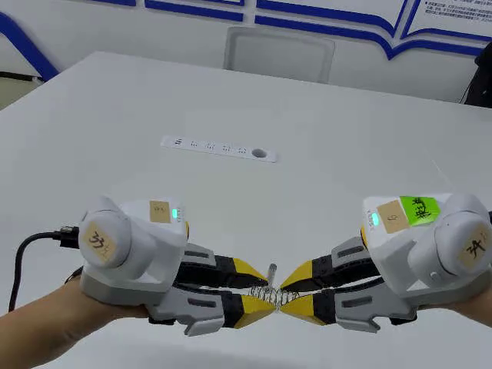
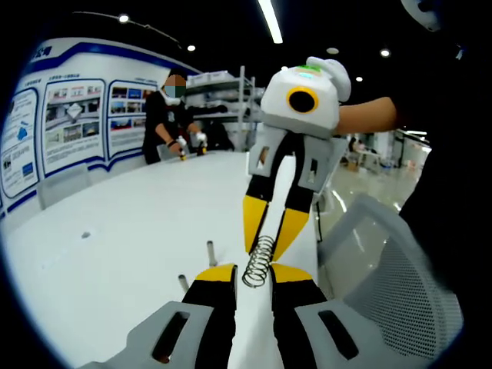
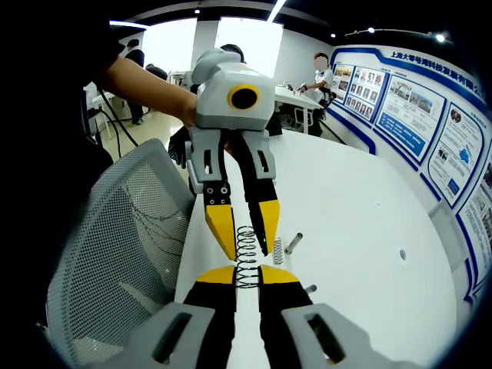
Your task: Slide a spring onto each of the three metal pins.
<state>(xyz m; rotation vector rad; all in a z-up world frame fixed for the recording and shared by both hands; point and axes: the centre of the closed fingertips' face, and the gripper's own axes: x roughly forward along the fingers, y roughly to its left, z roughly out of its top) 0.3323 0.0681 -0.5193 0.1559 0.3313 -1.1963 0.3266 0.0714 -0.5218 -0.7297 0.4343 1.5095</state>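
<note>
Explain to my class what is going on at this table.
A person holds a gripper in each hand over a white table. The left gripper and right gripper meet tip to tip, their fingers pinching opposite ends of one spring. Upright metal pins stand just beyond; this spring is not on one yet.

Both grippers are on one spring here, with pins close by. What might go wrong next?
The spring is pinched at both ends by the left gripper and right gripper; pulling apart or twisting may stretch or kink it. If one releases badly, it could flick away, and the edge of the table is close. The yellow fingers sit near an upright pin and might knock it.
</note>
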